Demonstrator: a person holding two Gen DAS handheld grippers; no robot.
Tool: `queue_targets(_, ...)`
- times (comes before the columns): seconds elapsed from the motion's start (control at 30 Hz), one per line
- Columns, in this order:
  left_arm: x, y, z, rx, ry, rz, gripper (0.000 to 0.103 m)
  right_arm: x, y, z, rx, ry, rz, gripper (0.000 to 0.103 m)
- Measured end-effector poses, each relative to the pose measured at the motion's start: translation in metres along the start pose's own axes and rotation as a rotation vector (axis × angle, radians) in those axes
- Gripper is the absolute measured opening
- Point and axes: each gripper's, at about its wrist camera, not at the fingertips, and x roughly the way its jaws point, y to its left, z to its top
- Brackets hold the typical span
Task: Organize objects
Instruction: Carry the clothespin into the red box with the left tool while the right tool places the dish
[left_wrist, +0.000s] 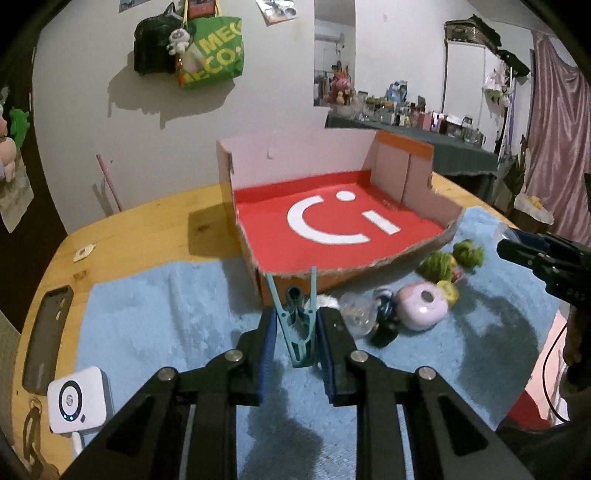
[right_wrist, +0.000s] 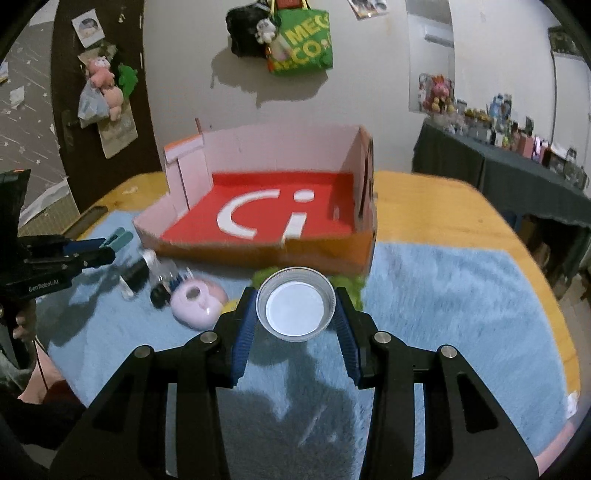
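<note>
My left gripper (left_wrist: 295, 321) is shut on a teal clothespin (left_wrist: 298, 325) and holds it above the blue towel (left_wrist: 155, 314), just in front of the open cardboard box with a red floor (left_wrist: 332, 225). My right gripper (right_wrist: 295, 314) is shut on a round metal lid (right_wrist: 295, 308), white inside, held above the towel (right_wrist: 443, 314) before the box (right_wrist: 266, 218). The left gripper with the clothespin (right_wrist: 118, 238) shows at the left of the right wrist view. The right gripper (left_wrist: 517, 251) shows at the right edge of the left wrist view.
On the towel lie a pink round case (left_wrist: 423, 304), a clear small bottle (left_wrist: 356, 314), a dark small item (left_wrist: 386, 328) and green yarn balls (left_wrist: 452, 260). On the wooden table (left_wrist: 147, 229) at the left are a grey phone case (left_wrist: 48, 336) and a white device (left_wrist: 79, 400).
</note>
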Motion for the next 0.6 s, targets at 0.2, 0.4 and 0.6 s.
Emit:
queue_targets(0.2, -0.002, -0.002, 0.002, -0.008, -0.01, -0.003, 0.023, 0.002, 0.0, 0.001, 0.001, 0.007, 0.004, 0.039)
queue_targets(0.4, -0.001, 0.001, 0.011, -0.019, -0.016, -0.011, 0.023, 0.004, -0.002, 0.004, 0.005, 0.012, 0.014, 0.039)
queue_targets(0.6, 0.01, 0.001, 0.037, -0.001, -0.011, -0.024, 0.023, 0.011, -0.004, 0.035, -0.021, -0.005, 0.026, 0.039)
